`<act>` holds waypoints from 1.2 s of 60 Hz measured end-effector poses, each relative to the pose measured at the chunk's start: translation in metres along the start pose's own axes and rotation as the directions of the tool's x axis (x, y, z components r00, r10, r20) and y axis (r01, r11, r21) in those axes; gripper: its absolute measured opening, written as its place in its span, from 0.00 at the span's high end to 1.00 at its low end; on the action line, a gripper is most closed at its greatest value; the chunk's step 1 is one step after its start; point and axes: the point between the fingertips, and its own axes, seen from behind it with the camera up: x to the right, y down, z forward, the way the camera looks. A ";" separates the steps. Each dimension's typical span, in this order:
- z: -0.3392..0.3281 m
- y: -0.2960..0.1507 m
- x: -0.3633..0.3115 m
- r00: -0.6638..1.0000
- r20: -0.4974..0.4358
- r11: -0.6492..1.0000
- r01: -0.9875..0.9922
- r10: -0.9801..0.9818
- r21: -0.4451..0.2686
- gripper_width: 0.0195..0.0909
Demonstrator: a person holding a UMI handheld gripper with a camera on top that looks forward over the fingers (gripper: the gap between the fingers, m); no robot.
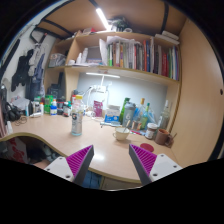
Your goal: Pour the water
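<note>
Books (140, 52) line the shelf (110, 71) above the desk (100, 150).

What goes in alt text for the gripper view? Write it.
The gripper hangs open and empty above a wooden desk, jaws apart. A clear bottle stands beyond them, with more bottles further along and a bookshelf above.

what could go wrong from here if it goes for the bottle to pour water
The open fingers hold nothing, and the tall clear plastic bottle stands well beyond them on the light wooden desk, so a poorly aimed approach could tip it. Cluttered bottles and containers stand close by, so a wide swing might knock them.
</note>
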 end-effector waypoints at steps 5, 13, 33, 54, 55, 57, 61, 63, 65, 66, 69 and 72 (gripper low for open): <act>0.009 -0.008 -0.008 1.000 0.015 1.000 -0.005 0.005 0.031 0.13; 0.037 -0.024 -0.039 0.996 0.067 0.996 -0.056 0.051 0.069 0.13; 0.174 -0.068 -0.159 0.988 0.145 0.993 0.031 -0.048 0.118 0.13; 0.280 -0.059 -0.198 0.998 0.055 0.994 -0.005 -0.001 0.106 0.12; 0.284 -0.059 -0.198 0.999 0.052 0.995 -0.013 0.008 0.103 0.15; 0.294 -0.059 -0.199 0.998 0.048 0.995 -0.033 0.028 0.096 0.12; 0.311 -0.057 -0.202 0.997 0.056 0.996 -0.055 0.050 0.076 0.13; 0.319 -0.057 -0.204 0.997 0.056 0.995 -0.065 0.061 0.073 0.13; 0.326 -0.059 -0.205 0.996 0.057 0.995 -0.073 0.069 0.074 0.13; 0.330 -0.059 -0.205 0.996 0.058 0.994 -0.076 0.072 0.076 0.13; 0.340 -0.060 -0.209 0.995 0.061 0.993 -0.085 0.080 0.080 0.20; 0.346 -0.059 -0.208 0.994 0.059 0.993 -0.093 0.088 0.075 0.35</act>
